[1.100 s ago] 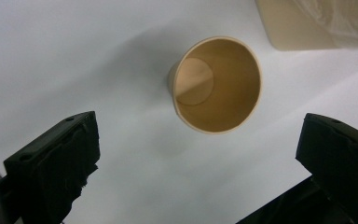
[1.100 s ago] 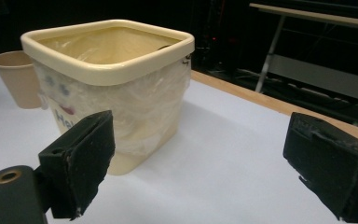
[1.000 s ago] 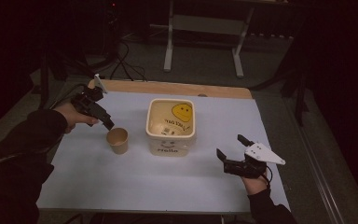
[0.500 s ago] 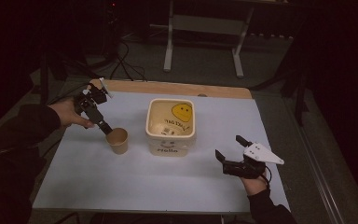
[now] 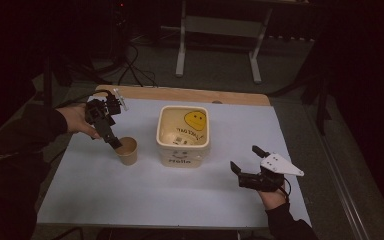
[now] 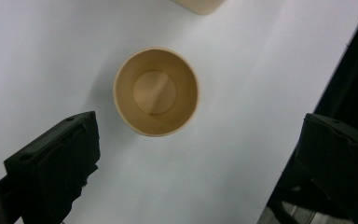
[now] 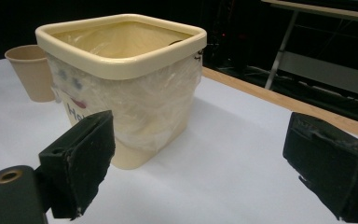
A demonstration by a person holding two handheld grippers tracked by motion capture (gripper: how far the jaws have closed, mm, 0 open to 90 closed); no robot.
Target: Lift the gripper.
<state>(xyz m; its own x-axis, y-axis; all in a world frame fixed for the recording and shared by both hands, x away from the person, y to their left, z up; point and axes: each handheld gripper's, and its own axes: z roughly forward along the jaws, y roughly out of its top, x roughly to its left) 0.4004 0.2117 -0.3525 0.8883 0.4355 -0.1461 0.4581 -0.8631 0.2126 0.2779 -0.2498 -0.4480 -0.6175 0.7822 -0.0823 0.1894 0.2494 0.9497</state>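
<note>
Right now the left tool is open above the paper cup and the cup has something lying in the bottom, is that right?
Not quite. The left tool is open above the paper cup, but the cup is empty: the left gripper view looks straight down into it and shows just its bare bottom.

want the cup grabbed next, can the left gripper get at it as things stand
Probably yes: the left gripper hangs open right above the upright paper cup, with nothing between them.
</note>
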